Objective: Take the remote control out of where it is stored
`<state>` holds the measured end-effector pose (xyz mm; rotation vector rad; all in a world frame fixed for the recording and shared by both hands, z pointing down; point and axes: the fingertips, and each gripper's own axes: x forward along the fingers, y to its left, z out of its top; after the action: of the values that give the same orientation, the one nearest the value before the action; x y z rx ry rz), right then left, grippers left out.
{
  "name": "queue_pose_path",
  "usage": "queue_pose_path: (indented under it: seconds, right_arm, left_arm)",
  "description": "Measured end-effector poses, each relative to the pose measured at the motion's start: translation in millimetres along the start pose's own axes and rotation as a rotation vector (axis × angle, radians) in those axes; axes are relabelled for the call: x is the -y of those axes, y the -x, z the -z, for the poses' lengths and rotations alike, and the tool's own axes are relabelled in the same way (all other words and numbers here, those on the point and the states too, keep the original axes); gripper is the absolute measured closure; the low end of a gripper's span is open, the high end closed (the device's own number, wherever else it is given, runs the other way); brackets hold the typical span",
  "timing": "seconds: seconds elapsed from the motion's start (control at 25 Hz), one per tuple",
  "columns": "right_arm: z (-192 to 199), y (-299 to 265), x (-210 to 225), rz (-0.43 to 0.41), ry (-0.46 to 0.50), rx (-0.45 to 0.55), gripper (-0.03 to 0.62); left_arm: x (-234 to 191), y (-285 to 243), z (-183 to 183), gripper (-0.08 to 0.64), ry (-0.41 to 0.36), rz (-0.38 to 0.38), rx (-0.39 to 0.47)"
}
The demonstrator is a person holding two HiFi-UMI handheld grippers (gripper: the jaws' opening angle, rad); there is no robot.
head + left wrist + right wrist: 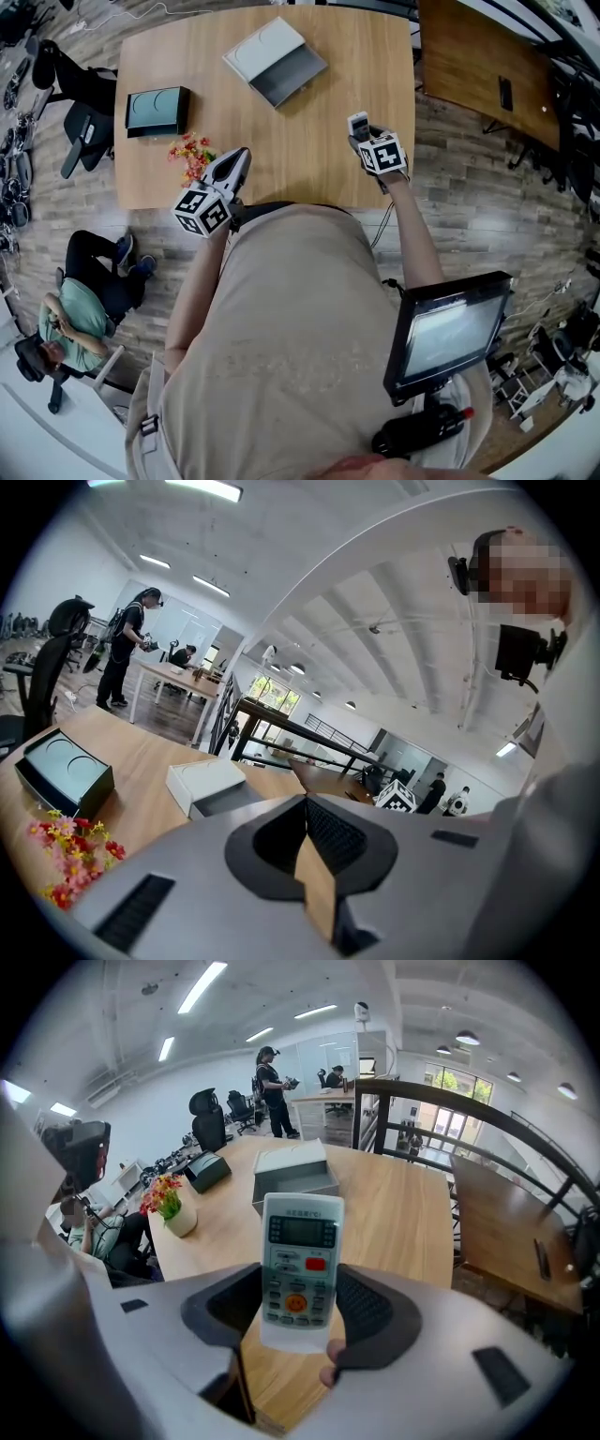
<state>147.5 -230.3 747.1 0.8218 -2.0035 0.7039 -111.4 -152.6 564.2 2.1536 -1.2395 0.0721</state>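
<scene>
Behind right hand-held gripper (300, 1307), clamped remote control (358, 123) partly hidden.

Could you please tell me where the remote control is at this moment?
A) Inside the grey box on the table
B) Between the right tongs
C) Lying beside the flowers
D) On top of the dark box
B: the right gripper view shows the remote control gripped between the right tongs, held clear of the grey box behind it on the table.

On the counter (328, 112), the open box (275, 61) sits at the back. The other box (157, 111) lies left, flowers (190, 155) just before it.
</scene>
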Motion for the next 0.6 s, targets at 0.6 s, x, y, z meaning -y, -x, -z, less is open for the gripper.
queue_pose_path:
  seconds: [0.6]
  right_arm:
    - [48.8, -79.8, -2.6, -0.007, -0.035, -0.138, 0.341]
  left_arm:
    - [12.0, -3.3, 5.1, 0.555, -0.033, 0.029, -0.035]
